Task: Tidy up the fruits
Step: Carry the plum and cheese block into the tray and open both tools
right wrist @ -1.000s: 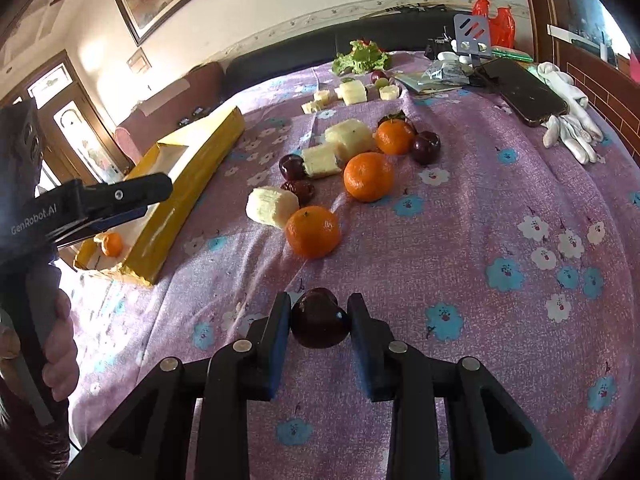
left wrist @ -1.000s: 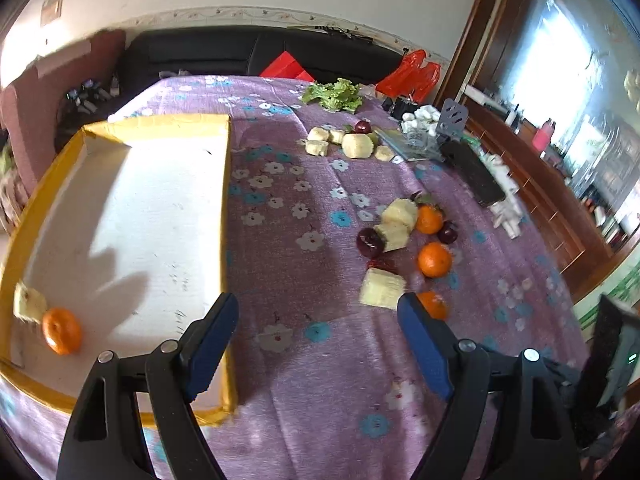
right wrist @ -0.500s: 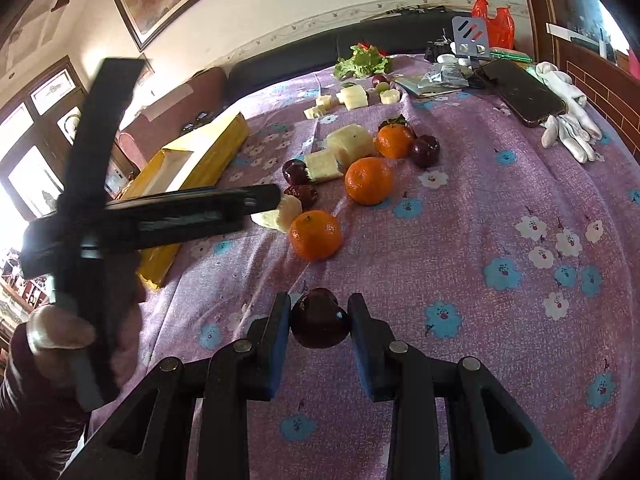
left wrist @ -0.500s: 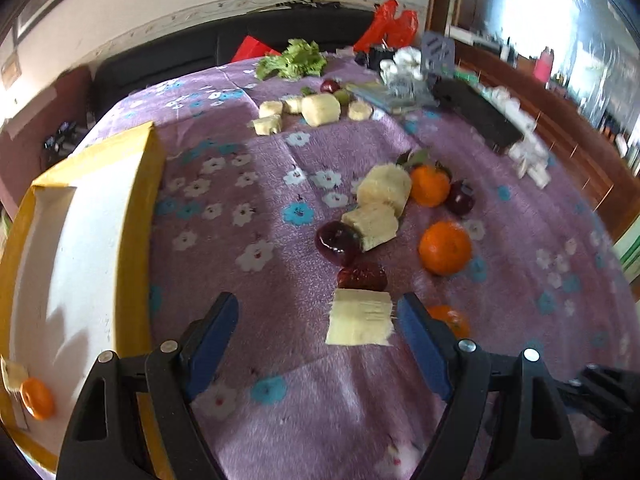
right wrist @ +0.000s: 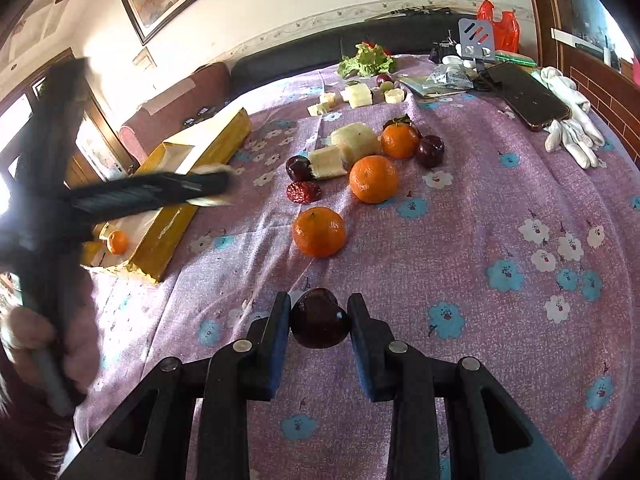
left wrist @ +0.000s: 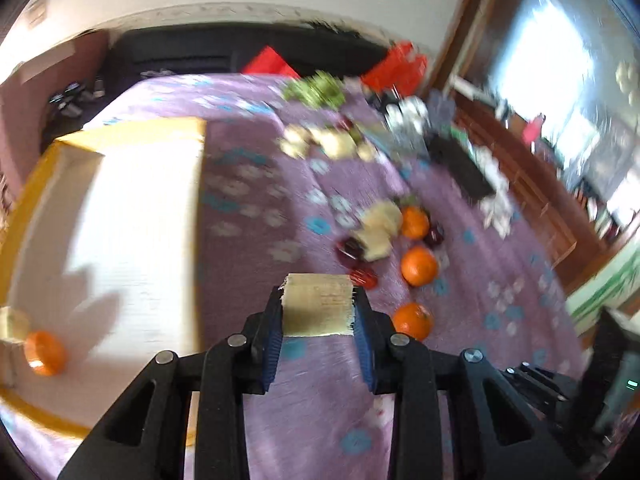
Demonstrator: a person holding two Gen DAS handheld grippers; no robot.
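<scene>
- Left tongs [left wrist: 318,312] closing, pale yellow fruit chunk [left wrist: 318,306] pinched between the pads.
- Yellow-rimmed white tray [left wrist: 24,200] seen at frame left, nearer these tongs.
- Right tongs [right wrist: 319,322] clamped on dark red plum [right wrist: 319,323], lower centre.

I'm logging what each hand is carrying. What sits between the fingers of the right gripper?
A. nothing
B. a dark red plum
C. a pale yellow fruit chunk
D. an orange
B: in the right wrist view the right gripper has its fingers pressed on either side of a dark red plum, above the purple tablecloth.
</scene>
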